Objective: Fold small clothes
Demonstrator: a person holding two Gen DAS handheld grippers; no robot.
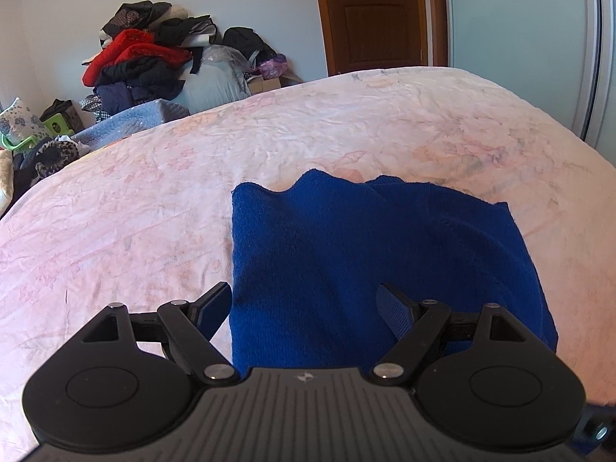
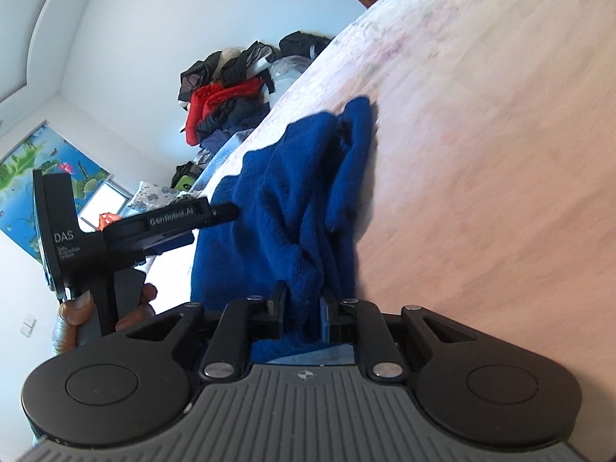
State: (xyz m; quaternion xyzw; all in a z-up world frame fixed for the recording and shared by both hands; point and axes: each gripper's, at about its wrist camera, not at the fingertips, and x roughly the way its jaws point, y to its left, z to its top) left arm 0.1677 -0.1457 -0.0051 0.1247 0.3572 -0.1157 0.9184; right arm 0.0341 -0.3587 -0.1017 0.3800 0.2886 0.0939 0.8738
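A small blue knitted garment (image 1: 346,254) lies on the pink bed sheet (image 1: 134,208). My left gripper (image 1: 306,302) is open, its jaws spread wide over the garment's near left part, holding nothing. In the right wrist view, my right gripper (image 2: 302,306) is shut on a bunched edge of the blue garment (image 2: 269,208) and lifts it off the bed, so the cloth hangs in folds. The left gripper (image 2: 192,219) shows there too, at the left, held by a hand.
A pile of red, black and dark clothes (image 1: 146,61) lies beyond the bed's far left edge, with bags and slippers (image 1: 46,154). A brown door (image 1: 377,15) stands behind the bed. The pink sheet (image 2: 481,154) spreads wide to the right.
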